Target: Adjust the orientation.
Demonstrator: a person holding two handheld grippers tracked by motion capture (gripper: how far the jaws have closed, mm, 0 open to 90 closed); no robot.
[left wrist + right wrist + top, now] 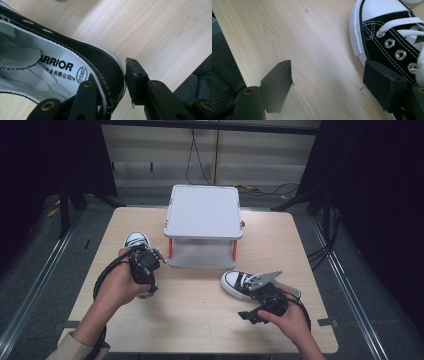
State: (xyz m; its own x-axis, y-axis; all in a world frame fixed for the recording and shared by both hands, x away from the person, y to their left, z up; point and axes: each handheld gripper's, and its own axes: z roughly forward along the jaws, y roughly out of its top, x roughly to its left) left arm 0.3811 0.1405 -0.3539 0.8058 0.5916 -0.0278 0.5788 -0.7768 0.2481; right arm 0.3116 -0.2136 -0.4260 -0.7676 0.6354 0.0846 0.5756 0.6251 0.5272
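left tongs [112, 85]: we pinch the left shoe [50, 62] by its heel wall, one jaw inside, to carry it | right tongs [327, 82]: spread, empty, right shoe [392, 37] just beside on counter [312, 37], ready to grab

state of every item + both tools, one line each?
left tool: shut on left shoe's heel wall
left shoe: held, one jaw inside, one outside
right tool: open, nothing between jaws
right shoe: upright on table, laced, beside the tool
white shelf stand: upright, top bare
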